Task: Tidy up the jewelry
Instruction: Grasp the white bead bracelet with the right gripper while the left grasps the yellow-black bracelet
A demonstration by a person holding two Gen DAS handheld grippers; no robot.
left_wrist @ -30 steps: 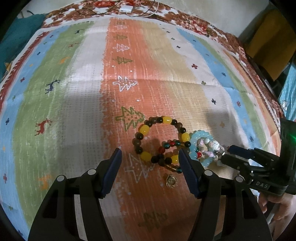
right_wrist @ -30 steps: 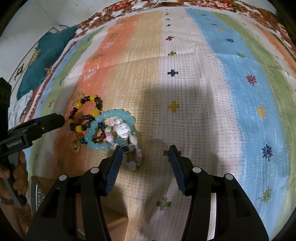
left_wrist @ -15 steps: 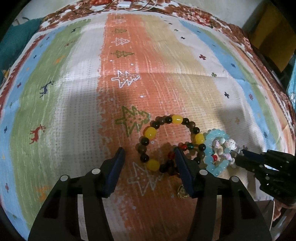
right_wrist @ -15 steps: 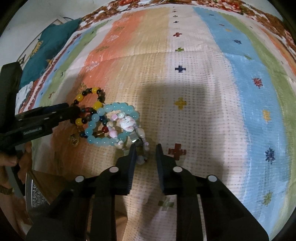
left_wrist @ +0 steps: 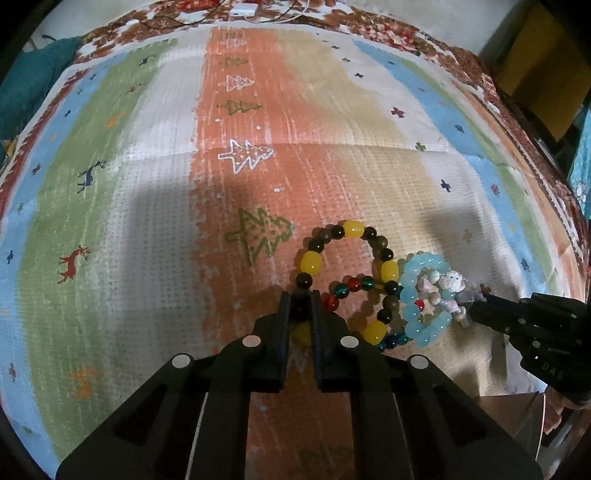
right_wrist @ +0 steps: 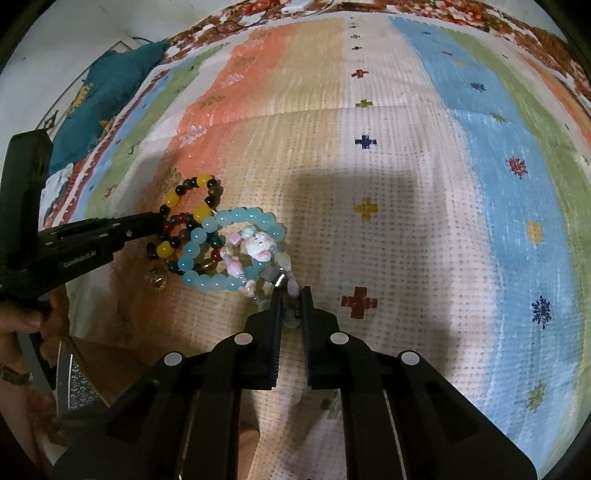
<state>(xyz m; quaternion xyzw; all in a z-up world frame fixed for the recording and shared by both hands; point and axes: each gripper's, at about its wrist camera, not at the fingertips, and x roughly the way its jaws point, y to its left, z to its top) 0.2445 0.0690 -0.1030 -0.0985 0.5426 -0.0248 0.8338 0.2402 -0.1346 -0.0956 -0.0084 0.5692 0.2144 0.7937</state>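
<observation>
A tangle of bead bracelets lies on the striped bedspread. My left gripper (left_wrist: 299, 299) is shut on the yellow-and-dark bead bracelet (left_wrist: 351, 229), at its near left edge. A red-and-green bead bracelet (left_wrist: 351, 286) lies across it. A pale blue bead bracelet (left_wrist: 413, 314) and a pink-and-white charm bracelet (left_wrist: 448, 280) lie to the right. My right gripper (right_wrist: 290, 295) is shut on the charm bracelet (right_wrist: 258, 243) at its near end. A small gold charm (right_wrist: 158, 281) lies left of the blue bracelet (right_wrist: 221, 280).
The bedspread (left_wrist: 147, 221) stretches far ahead and to both sides. A teal cushion (right_wrist: 107, 96) lies at the far left. A white charger with cables (left_wrist: 242, 9) sits at the far edge. An open box edge (right_wrist: 74, 384) shows near my left hand.
Both grippers went from open to shut. The left one moved forward and closed on the yellow-and-dark bracelet; the right one closed on the charm bracelet's near end.
</observation>
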